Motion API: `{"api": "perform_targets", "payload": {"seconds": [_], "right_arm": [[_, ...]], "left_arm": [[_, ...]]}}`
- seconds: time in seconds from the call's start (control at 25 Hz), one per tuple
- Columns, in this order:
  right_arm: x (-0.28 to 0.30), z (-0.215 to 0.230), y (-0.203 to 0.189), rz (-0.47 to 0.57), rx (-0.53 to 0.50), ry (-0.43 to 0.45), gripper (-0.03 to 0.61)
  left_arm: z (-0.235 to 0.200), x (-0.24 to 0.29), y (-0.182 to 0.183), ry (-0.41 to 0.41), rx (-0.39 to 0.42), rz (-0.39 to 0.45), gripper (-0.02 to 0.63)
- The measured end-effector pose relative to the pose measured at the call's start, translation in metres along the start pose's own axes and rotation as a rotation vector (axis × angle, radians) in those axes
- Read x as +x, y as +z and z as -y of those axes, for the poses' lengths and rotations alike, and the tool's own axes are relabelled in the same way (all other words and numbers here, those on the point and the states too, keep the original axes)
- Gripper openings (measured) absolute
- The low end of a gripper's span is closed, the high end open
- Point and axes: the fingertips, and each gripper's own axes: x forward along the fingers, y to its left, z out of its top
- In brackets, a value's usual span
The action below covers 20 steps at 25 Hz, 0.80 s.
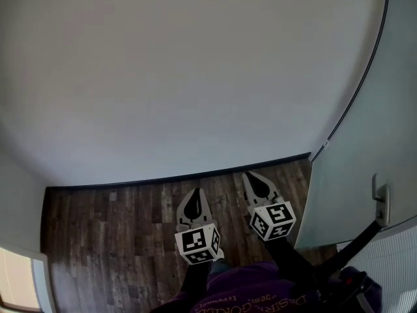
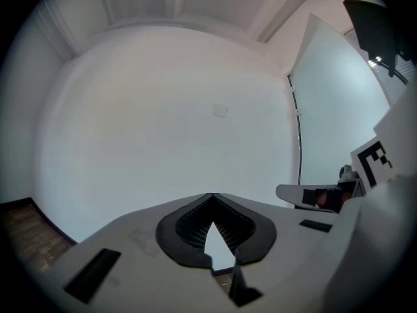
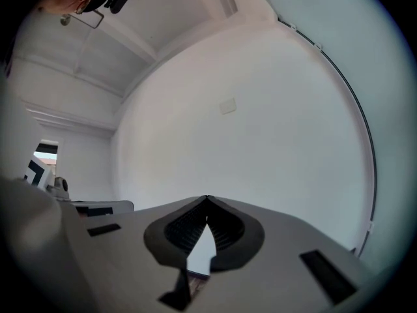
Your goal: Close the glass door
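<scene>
the door (image 1: 365, 122) fills the right side of the head view, a pale frosted pane with a dark edge strip. it shows again at the right of the left gripper view (image 2: 339, 103) and along the right rim of the right gripper view (image 3: 394, 129). its handle (image 1: 381, 203) sits on the face turned toward the person, low in the head view. the pane stands at an angle to the wall (image 1: 182, 77), so i read it as open and not yet swung shut.

the left gripper (image 1: 195, 193) is the one farther from the door. the right gripper (image 1: 253, 178) is near the door's lower edge but apart from it. both point level toward the wall beyond the door's far edge, over the floor (image 1: 104, 233). neither is on the handle, which lies back from the right gripper's tips and off to the door side.

in its own view the left gripper (image 2: 212, 195) has its jaws pressed together tip to tip with nothing between them. the right gripper (image 3: 207, 198) is the same, closed and empty. closed jaws make sense here: a door like this is probably pushed or hooked rather than pinched, and a blunt closed tip suits a push on the pane or handle. the next step, as i judge it, is to turn the right gripper toward the handle.
</scene>
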Motion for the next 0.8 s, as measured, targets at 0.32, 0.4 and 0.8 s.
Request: {"api": "perform_targets", "payload": {"seconds": [0.32, 0.4, 0.8], "right_arm": [[0.040, 0.013, -0.007, -0.004, 0.019, -0.127, -0.003], [0.047, 0.017, -0.007, -0.007, 0.020, -0.150, -0.003], [0.026, 0.092, 0.001, -0.005, 0.021, -0.363, -0.003]], "left_arm": [[-0.032, 0.049, -0.003, -0.095, -0.007, -0.039, 0.002], [-0.038, 0.059, -0.005, -0.109, -0.014, -0.049, 0.002], [0.032, 0.126, -0.016, -0.324, -0.031, -0.093, 0.002]]}}
